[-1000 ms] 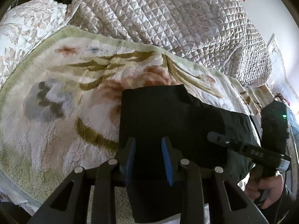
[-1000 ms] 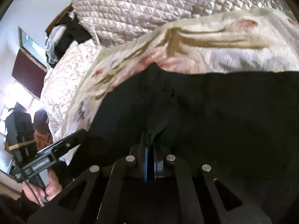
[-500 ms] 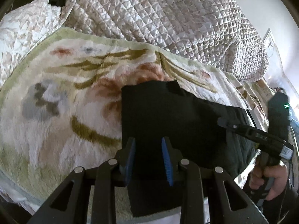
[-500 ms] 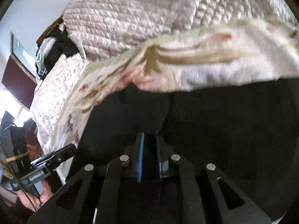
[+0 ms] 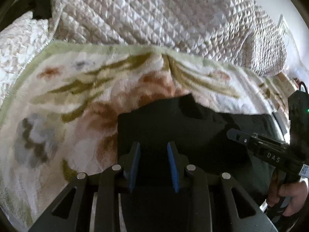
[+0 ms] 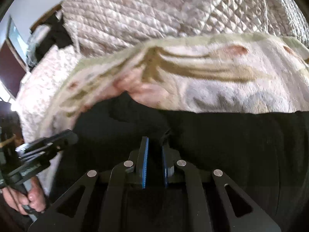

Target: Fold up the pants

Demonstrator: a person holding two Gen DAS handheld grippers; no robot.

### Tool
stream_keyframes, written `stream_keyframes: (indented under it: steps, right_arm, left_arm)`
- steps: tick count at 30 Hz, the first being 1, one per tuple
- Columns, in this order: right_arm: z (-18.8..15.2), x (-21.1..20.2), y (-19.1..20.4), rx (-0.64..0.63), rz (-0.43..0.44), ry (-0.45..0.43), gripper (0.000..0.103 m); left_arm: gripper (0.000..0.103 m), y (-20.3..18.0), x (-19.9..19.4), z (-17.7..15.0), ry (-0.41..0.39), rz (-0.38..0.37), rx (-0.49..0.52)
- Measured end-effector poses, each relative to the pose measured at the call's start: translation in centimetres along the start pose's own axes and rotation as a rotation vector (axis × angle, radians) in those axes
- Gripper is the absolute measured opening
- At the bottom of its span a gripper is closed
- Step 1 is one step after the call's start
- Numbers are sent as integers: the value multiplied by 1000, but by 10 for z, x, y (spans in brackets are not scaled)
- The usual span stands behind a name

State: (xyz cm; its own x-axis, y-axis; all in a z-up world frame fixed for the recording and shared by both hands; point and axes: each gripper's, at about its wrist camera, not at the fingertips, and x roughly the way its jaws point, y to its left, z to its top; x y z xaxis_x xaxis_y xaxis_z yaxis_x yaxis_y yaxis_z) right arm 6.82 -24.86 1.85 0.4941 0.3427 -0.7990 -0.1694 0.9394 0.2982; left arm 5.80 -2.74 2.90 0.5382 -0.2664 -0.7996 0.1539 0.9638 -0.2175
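So the black pants [image 5: 173, 127] lie flat on the floral blanket [image 5: 58, 96], already doubled over, which is probably why neither tool is gripping. The left gripper [image 5: 153, 162] hovers over the near edge with fingers spread, nothing between them. The right gripper [image 6: 154, 160] sits above the fabric's middle, fingers slightly parted, looking let go.

Pants [image 5: 173, 127]: black, soft fabric; folded into a flat dark slab with a straight left edge and a squared corner; small raised peak along the far edge; lying on a floral fleece blanket [image 5: 81, 100]; spread wide across the right wrist view [image 6: 231, 135].
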Motion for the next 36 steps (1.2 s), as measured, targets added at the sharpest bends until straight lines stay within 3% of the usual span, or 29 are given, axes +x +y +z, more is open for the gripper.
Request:
stream_keyframes:
  steps: [6, 19, 27, 31, 36]
  right_arm:
    - [-6, -2, -5, 5, 6, -32, 15]
    - [-31, -31, 5, -62, -71, -35, 24]
    - [-71, -70, 26, -119, -78, -103, 24]
    - [-102, -66, 36, -185, -99, -71, 25]
    - [-117, -72, 32, -153, -107, -140, 26]
  left_arm:
    - [32, -3, 1, -10, -55, 19, 43]
    - [33, -11, -17, -28, -41, 70, 73]
    - [33, -18, -41, -63, -51, 83, 98]
    - [33, -21, -49, -83, -67, 89, 104]
    - [33, -24, -53, -95, -80, 110, 100]
